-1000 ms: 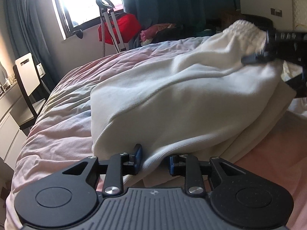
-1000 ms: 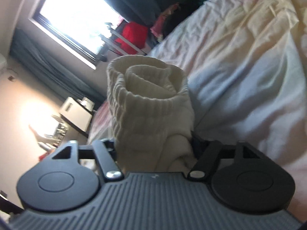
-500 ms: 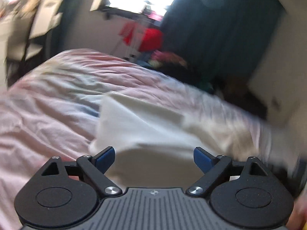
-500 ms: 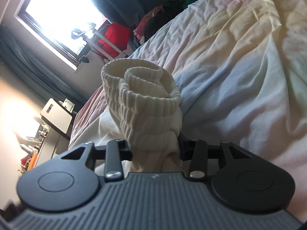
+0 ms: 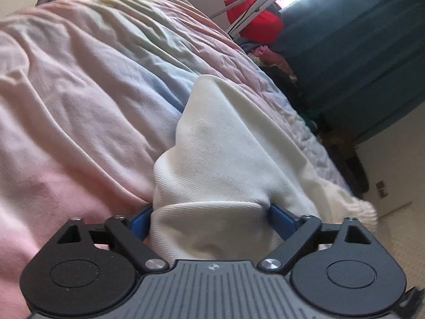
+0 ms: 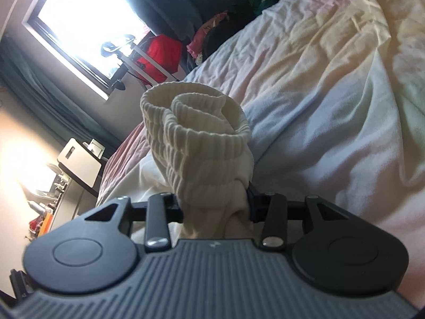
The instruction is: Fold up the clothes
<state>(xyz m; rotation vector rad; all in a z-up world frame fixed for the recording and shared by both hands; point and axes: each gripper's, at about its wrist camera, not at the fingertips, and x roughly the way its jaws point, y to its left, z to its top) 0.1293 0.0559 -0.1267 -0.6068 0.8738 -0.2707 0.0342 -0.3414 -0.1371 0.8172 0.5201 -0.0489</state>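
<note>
A white garment (image 5: 228, 143) lies on the bed, folded over itself. In the left wrist view my left gripper (image 5: 211, 219) has its blue fingers (image 5: 139, 219) spread wide, with a thick fold of the garment between them. Whether they press the cloth I cannot tell. In the right wrist view my right gripper (image 6: 212, 207) is shut on the garment's ribbed elastic band (image 6: 194, 135), which stands bunched and curled above the jaws.
The pastel pink-and-blue duvet (image 5: 79, 101) covers the bed. A red bag (image 6: 159, 55) and a white rack stand by the bright window (image 6: 87, 24). Dark teal curtains (image 5: 358, 53) hang behind. A desk and white chair (image 6: 77, 162) stand beside the bed.
My left gripper let go of the garment's edge, opened wide, swung and came back around a thicker fold. My right gripper kept its hold on the ribbed band and shifted slightly.
</note>
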